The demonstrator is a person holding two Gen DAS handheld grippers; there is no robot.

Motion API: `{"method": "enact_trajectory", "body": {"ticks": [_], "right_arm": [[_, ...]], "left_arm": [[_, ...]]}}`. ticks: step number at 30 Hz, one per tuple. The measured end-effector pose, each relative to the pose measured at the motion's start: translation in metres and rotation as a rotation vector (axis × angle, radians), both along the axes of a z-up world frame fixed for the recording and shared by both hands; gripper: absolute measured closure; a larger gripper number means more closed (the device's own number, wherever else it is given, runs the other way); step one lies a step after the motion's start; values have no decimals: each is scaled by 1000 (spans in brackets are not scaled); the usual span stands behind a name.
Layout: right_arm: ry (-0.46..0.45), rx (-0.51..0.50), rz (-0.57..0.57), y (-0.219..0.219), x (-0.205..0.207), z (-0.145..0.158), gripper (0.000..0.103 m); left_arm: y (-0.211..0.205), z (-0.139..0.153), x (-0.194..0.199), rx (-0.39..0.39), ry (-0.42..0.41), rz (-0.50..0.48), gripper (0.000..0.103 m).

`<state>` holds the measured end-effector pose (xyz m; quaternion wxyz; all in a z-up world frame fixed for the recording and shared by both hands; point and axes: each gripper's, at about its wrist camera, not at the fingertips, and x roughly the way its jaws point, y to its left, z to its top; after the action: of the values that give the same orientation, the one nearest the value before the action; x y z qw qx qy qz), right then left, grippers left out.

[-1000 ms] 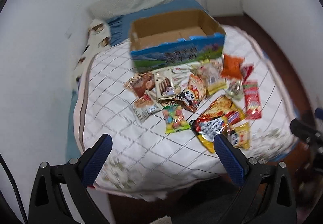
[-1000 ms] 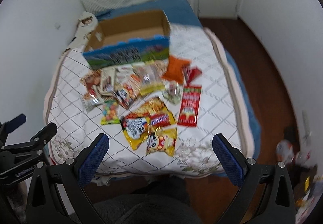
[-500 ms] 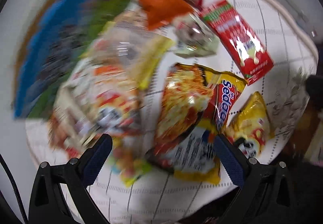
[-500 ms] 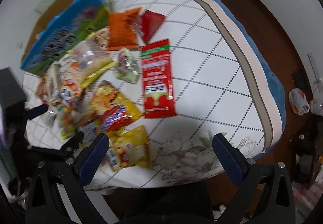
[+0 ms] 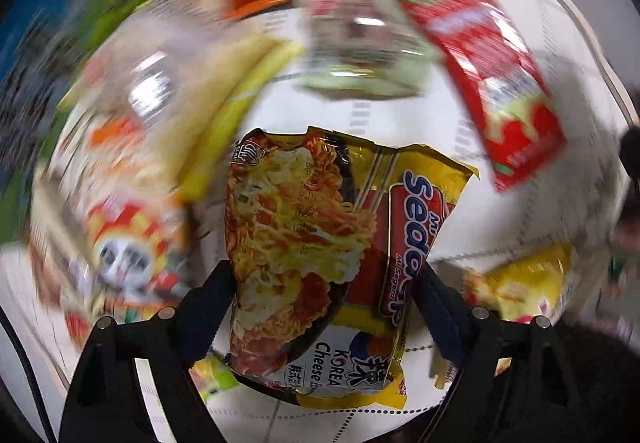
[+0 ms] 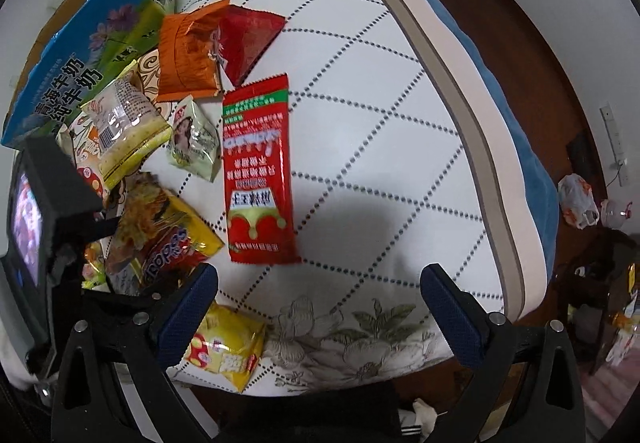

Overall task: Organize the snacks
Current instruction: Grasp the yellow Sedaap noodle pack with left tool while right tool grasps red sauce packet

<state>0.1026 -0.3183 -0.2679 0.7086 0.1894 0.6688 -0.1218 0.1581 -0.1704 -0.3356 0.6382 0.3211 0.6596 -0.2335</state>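
Note:
Several snack packets lie on a white quilted bed (image 6: 380,115). My left gripper (image 5: 324,295) has its fingers on both sides of a yellow Mi Sedaap noodle packet (image 5: 320,251), which looks sharp while everything around is blurred. That packet also shows in the right wrist view (image 6: 160,235), with the left gripper's body (image 6: 52,211) over it. My right gripper (image 6: 316,303) is open and empty above the bed's front edge, near a long red packet (image 6: 258,175) and a yellow snack bag (image 6: 226,351).
An open blue-and-green cardboard box (image 6: 76,55) stands at the far left of the bed. An orange bag (image 6: 188,55), a dark red bag (image 6: 248,39) and a small green packet (image 6: 194,139) lie near it. Brown floor (image 6: 532,55) runs along the right.
My left gripper has dropped down onto the pile and closed around the noodle packet. My right gripper has moved closer to the bed's right front part.

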Motion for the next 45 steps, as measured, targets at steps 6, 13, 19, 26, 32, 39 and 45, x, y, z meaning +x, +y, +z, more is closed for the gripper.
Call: {"method": "enact_trajectory", "body": {"ticks": [6, 13, 19, 26, 32, 39, 45], "right_arm": [[-2, 3, 64, 12, 39, -14, 6], [89, -49, 153, 38, 89, -61, 24], [80, -127, 278, 69, 112, -67, 44], [83, -59, 486, 110, 112, -64, 52], [68, -35, 336, 110, 117, -68, 46], [57, -152, 247, 146, 116, -73, 56], [25, -109, 178, 165, 65, -45, 60]], "left_arm": [[66, 12, 12, -17, -27, 494, 17], [140, 1, 9, -56, 15, 846, 17], [150, -40, -3, -70, 110, 770, 14], [109, -89, -19, -47, 105, 713, 15], [121, -84, -37, -63, 43, 729, 17], [114, -92, -58, -86, 31, 651, 18], [130, -60, -69, -120, -12, 622, 18]]}}
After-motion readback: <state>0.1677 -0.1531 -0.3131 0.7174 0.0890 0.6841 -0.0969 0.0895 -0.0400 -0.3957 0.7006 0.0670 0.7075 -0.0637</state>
